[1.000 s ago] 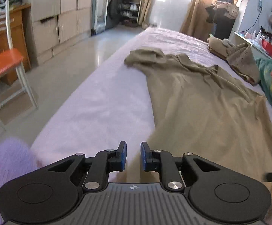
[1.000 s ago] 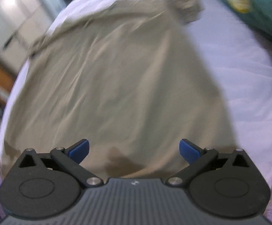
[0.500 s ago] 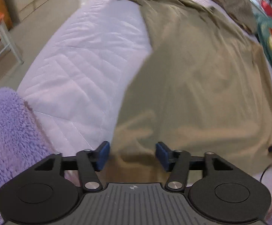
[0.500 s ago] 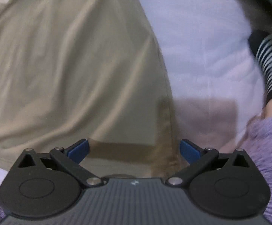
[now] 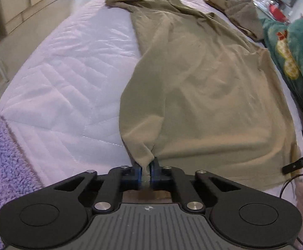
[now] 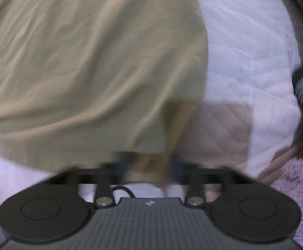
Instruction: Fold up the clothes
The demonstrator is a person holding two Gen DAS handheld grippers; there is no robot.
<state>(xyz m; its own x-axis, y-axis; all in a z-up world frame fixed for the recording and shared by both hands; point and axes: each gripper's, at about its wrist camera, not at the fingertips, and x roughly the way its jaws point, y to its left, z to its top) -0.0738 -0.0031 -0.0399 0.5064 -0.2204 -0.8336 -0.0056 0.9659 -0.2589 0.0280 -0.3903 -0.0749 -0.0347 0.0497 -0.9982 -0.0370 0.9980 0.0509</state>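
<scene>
Quilted lilac bedspread (image 5: 72, 66), green blanket (image 5: 297, 48) (yellow-patterned) at its edge.

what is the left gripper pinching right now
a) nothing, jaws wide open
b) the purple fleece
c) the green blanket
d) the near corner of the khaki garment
d: the left gripper has its blue pads closed on a bunched near corner of the khaki garment, which lies spread on the white quilt.

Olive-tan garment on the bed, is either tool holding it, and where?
Both. The left tool pinches the thin olive-tan fabric garment at its near left hem corner; the right tool grips the near right hem corner, though blurred.
</scene>
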